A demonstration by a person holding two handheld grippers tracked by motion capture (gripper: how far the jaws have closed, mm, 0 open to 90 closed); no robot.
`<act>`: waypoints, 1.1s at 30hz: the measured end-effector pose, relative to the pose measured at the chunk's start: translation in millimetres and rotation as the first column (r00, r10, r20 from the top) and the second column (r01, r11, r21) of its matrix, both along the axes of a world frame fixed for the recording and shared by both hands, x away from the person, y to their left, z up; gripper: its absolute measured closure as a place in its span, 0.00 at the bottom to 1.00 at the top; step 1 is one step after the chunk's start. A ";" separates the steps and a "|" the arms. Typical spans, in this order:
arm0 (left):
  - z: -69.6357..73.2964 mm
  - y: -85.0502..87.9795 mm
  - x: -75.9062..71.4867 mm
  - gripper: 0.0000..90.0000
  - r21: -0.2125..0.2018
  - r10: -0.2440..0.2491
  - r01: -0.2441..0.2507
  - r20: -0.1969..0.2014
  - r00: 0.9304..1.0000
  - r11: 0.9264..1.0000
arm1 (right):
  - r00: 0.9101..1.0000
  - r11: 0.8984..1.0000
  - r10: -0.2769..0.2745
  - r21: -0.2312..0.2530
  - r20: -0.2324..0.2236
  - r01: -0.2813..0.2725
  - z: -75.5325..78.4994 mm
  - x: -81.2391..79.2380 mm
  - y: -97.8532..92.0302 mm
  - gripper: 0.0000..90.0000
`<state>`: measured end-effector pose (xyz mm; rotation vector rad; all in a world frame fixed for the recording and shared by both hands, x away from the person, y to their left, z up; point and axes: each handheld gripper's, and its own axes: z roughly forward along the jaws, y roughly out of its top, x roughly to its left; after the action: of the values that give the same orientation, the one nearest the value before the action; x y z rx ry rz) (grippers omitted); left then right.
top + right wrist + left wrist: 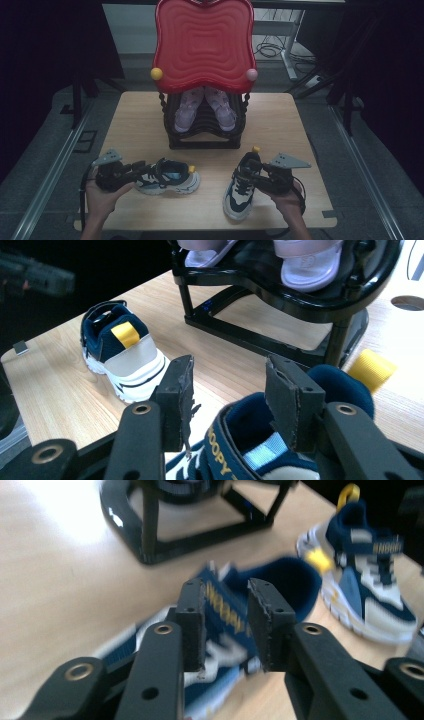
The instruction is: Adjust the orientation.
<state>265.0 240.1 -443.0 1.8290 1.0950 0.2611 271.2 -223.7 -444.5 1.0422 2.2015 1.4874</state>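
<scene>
Two navy, white and yellow child's sneakers lie low in the frame on the tabletop (130, 115): one (167, 176) lower left by the released left tool (139, 166), one (242, 184) lower right, lettered "OOPY", its tongue between the right tool (254, 170)'s parted pads.

Two lilac sandals (205, 107) sit centre, on one black rack (205, 135).

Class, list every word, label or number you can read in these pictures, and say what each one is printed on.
"OOPY": yellow letters on the strap of the navy shoe between the right gripper's fingers; the word's start is hidden.
Yellow lettering on the other navy shoe, left gripper view: too blurred to read.
Round mark on the lilac sandal: too small to read.
</scene>
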 end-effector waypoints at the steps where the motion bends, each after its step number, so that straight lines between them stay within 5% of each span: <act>1: 2.7 -1.6 3.4 0.72 0.005 0.002 -0.002 0.003 1.000 1.000 | 1.000 1.000 0.003 0.001 -0.002 -0.003 0.4 0.1 1.6 0.60; 7: 6.2 -5.5 15.2 0.61 0.029 0.003 -0.003 -0.020 1.000 1.000 | 0.999 1.000 0.031 -0.001 -0.022 -0.031 4.6 2.3 15.6 0.62; 12: 1.5 2.7 13.1 0.58 0.044 0.010 -0.009 -0.025 1.000 0.999 | 0.996 0.996 0.080 -0.044 -0.048 -0.082 9.1 6.0 37.5 0.76; 21: -1.6 17.2 7.1 0.54 0.036 0.027 -0.025 -0.046 0.999 0.999 | 0.980 0.971 0.181 -0.140 -0.087 -0.192 15.9 13.6 89.2 0.99; 27: -1.0 15.1 5.9 0.54 0.039 0.023 -0.021 -0.042 0.999 0.999 | 0.968 0.954 0.234 -0.170 -0.096 -0.247 15.4 20.7 118.4 0.99; 33: -3.3 15.3 5.7 0.54 0.041 0.022 -0.020 -0.048 0.999 0.999 | 0.960 0.952 0.244 -0.155 -0.135 -0.264 9.2 30.6 135.4 0.99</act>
<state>270.7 255.4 -446.2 1.8687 1.1504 0.2542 301.8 -88.3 -435.3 0.8319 2.5754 1.3325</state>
